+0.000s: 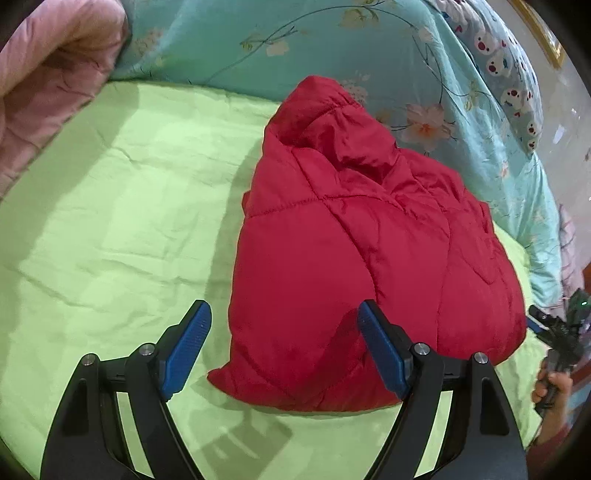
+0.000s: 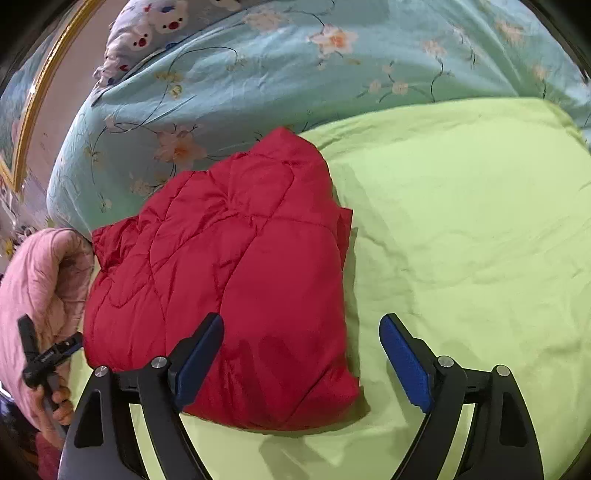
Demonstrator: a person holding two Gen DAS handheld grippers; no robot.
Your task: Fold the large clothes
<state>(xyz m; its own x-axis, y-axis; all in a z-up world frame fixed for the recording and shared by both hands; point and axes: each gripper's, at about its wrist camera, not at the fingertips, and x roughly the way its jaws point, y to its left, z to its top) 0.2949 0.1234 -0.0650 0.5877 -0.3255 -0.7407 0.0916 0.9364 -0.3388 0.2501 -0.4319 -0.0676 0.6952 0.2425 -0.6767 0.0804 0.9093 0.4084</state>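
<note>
A red quilted jacket [image 1: 351, 258] [image 2: 229, 277] lies folded into a thick bundle on the green sheet [image 1: 110, 221] [image 2: 461, 221]. My left gripper [image 1: 283, 308] stands open over the bundle's near left corner, with nothing pressed between its blue pads [image 1: 188, 354]. Over the near right corner my right gripper [image 2: 302, 319] is open too, one blue pad [image 2: 197, 362] above the red fabric and the other over the sheet. Each wrist view shows the other gripper at its edge, held in a person's hand [image 1: 550, 387] [image 2: 55, 402].
A teal floral quilt [image 1: 258, 40] [image 2: 295, 66] is bunched along the far side of the bed, touching the jacket's far end. A pink blanket [image 1: 48, 74] [image 2: 33, 277] lies beside it. A bear-print pillow [image 1: 509, 74] [image 2: 155, 26] rests near a gold frame [image 2: 33, 103].
</note>
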